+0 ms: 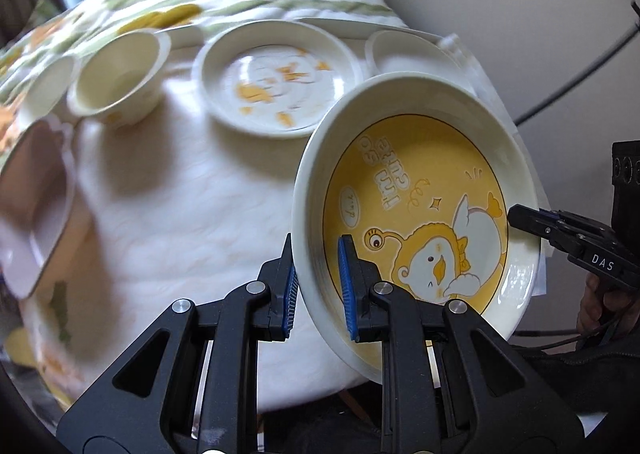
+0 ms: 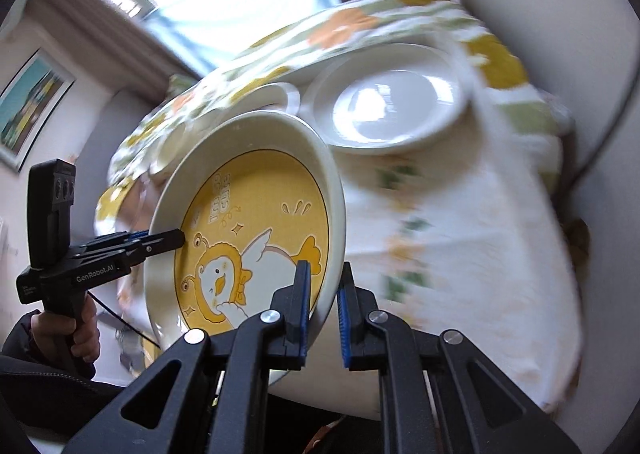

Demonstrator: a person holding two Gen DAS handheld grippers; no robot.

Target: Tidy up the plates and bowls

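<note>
Above the tabletop (image 1: 180, 214), with its floral cloth, you hold the yellow duck plate (image 1: 416, 222) tilted on edge between both claws. Your left claw (image 1: 318, 286) is clenched on the plate's near rim; your right claw (image 2: 324, 308) is clenched on the opposite rim. On the cloth beyond sit a small bowl (image 1: 120, 82), a patterned plate (image 1: 276, 90) and a white plate (image 2: 392, 110), all blurred.

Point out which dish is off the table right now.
The yellow duck plate: both grippers, left and right, clamp its rim on opposite sides and hold it tilted in the air. The white plates and bowls all rest on the tablecloth.
</note>
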